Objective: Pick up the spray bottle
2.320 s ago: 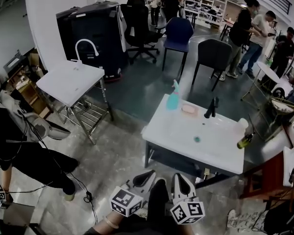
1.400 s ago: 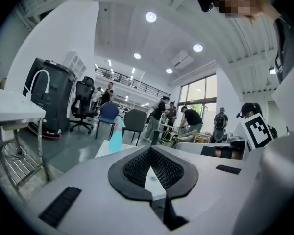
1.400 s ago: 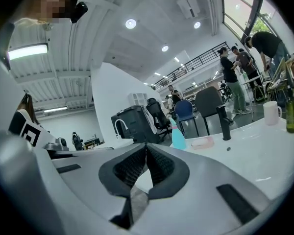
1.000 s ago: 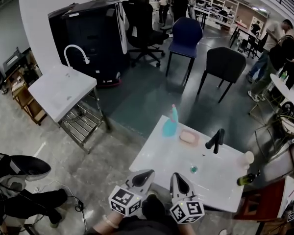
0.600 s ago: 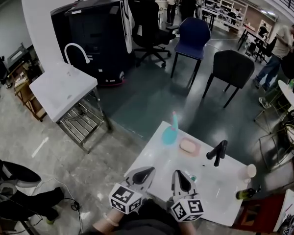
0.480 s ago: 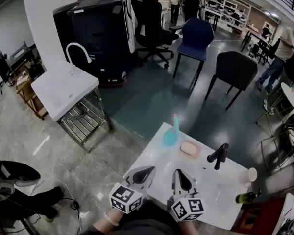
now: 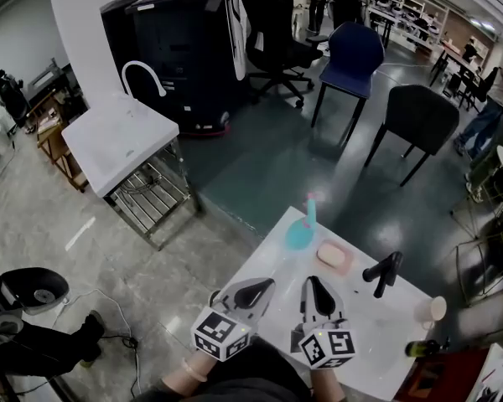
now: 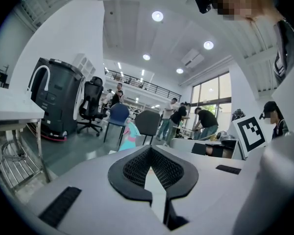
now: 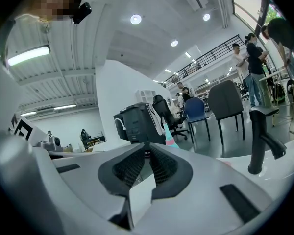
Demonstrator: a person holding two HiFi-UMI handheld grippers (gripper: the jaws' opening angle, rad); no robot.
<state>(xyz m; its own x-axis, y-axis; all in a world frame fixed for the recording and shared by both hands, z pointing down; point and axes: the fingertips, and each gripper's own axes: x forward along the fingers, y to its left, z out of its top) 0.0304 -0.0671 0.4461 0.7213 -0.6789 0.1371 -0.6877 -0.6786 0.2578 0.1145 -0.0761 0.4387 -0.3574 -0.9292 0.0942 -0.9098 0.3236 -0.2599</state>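
Observation:
The spray bottle [image 7: 300, 229] is teal with a pink nozzle. It stands upright at the far left corner of the white sink table [image 7: 268, 266]. Both grippers sit side by side over the table's near edge, short of the bottle and apart from it. My left gripper [image 7: 267, 284] is shut with nothing in it, and so is my right gripper [image 7: 311, 280]. In the left gripper view the bottle [image 8: 130, 135] shows just beyond the closed left gripper [image 8: 149, 149]. The right gripper view has the bottle [image 9: 169, 136] peeking above the closed right gripper [image 9: 148, 149].
A pink soap dish [image 7: 334, 256], a black faucet [image 7: 384, 270], a cup [image 7: 432, 310] and a dark bottle [image 7: 423, 347] are on the same table. A second white sink stand [image 7: 121, 136], a black machine [image 7: 176, 48] and chairs [image 7: 419, 115] stand beyond. People are far off.
The view and both grippers have advanced toward the sink table; the grippers now reach over its near edge and the spray bottle is closer. Both stay shut.

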